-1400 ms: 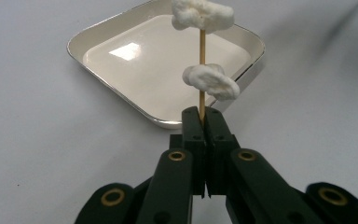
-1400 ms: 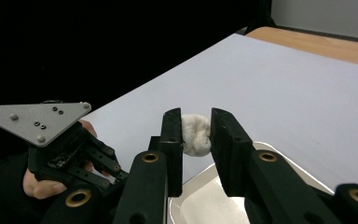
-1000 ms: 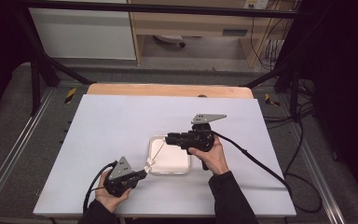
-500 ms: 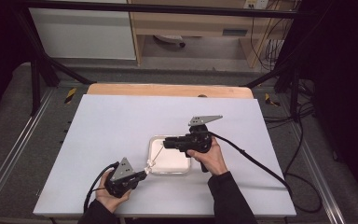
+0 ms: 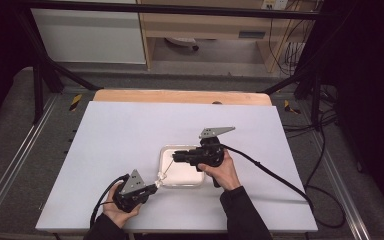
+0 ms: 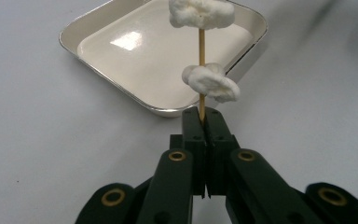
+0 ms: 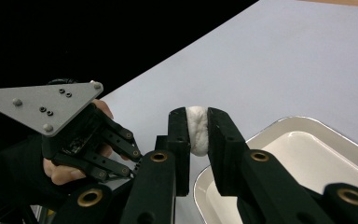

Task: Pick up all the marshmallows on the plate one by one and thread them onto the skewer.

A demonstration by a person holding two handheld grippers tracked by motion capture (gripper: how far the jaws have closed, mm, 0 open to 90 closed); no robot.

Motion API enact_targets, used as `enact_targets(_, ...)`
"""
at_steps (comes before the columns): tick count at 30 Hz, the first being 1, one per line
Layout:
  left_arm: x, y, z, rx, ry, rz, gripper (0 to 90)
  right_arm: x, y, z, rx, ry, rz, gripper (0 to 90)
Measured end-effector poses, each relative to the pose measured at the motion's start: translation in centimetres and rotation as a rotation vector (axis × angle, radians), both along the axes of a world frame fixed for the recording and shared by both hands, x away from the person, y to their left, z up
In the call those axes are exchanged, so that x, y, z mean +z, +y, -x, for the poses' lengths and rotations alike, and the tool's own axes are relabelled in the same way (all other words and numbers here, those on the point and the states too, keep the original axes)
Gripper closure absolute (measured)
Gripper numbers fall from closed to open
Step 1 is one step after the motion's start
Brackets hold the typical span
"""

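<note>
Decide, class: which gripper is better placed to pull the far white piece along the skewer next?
Right. The right gripper already squeezes that white piece between its fingers, above the tray. The left gripper is shut on the skewer, steadying it.

Thin wooden skewer (image 6: 201, 70) clamped upright in left tool (image 6: 207, 122), two white marshmallows threaded on it, upper marshmallow (image 7: 197, 129) pinched by right tool (image 7: 197, 135)

We see white marshmallows (image 6: 210, 82) on a tan skewer (image 6: 202, 46), a cream tray (image 6: 121, 60) with silver rim, black grippers (image 7: 196, 135), pale grey table (image 5: 130, 130).
</note>
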State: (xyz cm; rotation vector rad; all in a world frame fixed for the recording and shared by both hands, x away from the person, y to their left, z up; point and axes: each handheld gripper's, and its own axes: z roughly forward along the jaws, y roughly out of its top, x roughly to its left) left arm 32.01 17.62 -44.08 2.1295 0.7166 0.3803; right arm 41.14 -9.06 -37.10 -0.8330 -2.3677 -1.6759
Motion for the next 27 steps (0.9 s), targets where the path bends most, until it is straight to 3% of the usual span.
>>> enact_targets(27,-0.1,-0.1,0.2,0.01,0.023,0.046,89.2,-1.4,0.9,0.9,0.003,-0.019,-0.06,81.9)
